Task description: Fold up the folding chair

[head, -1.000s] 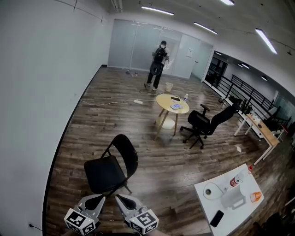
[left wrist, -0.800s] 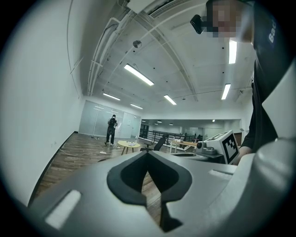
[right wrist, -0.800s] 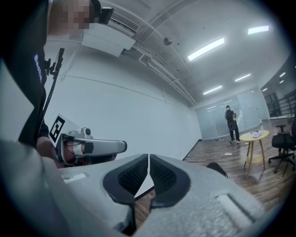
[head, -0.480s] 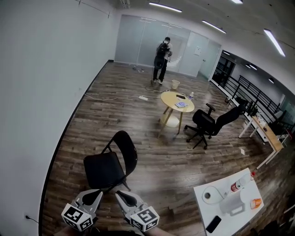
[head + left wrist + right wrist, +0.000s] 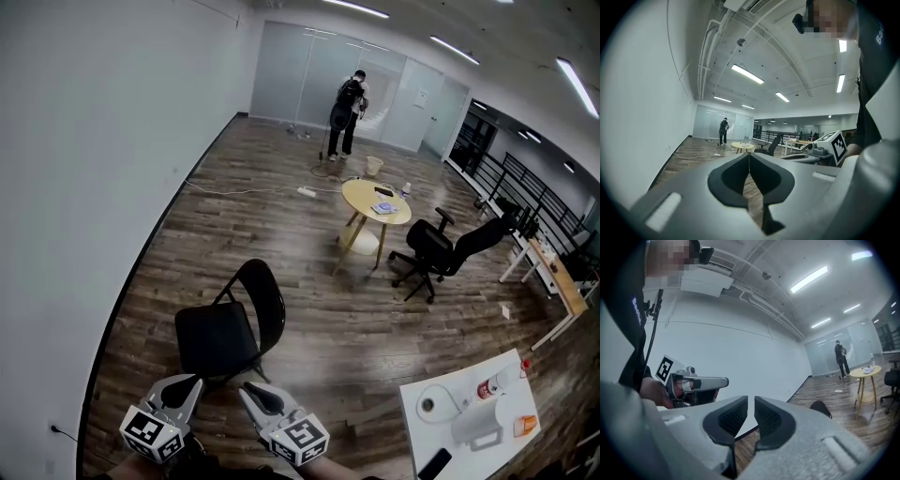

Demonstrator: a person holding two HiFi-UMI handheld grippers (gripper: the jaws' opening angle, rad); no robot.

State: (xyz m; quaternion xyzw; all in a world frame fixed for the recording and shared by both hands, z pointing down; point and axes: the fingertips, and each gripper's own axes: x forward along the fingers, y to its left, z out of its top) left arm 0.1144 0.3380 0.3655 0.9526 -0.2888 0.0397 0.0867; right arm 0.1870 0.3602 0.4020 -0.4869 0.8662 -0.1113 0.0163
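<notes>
Task status: not started, by my reading. The folding chair (image 5: 228,326) stands fully opened on the wood floor (image 5: 319,309), near the white wall, seat flat and backrest (image 5: 268,298) upright. Nothing touches it.

Left claw (image 5: 187,382): clenched, jaw tips meeting, nothing between them. It hovers just short of the seat's near edge.
Right claw (image 5: 247,391): jaws opening, with a narrow gap between the ribbed pads and nothing in that gap. It sits beside the left claw, near the chair's front corner. In the right gripper view only the rounded top of the backrest shows past the jaws.

Left to do, as I judge it: everything. Reach the chair, take hold of seat or frame, tip the seat up against the back until the legs close together.

Surroundings: a round yellow bench (image 5: 361,192) and a black office chair (image 5: 439,249) stand well apart from the folding chair. A person (image 5: 348,101) stands at the far glass wall. A white bench (image 5: 459,442) at lower right carries a paper roll (image 5: 429,406) and a bottle (image 5: 489,384).

Writing and labels: each claw bears a marker cube (image 5: 150,433) with black-and-white square patterns and no letters. The bottle has a red label, too small to read. Blue lettering shows on the holder's dark sleeve in both gripper views, cut off and not legible. No brand readable on the chair.
</notes>
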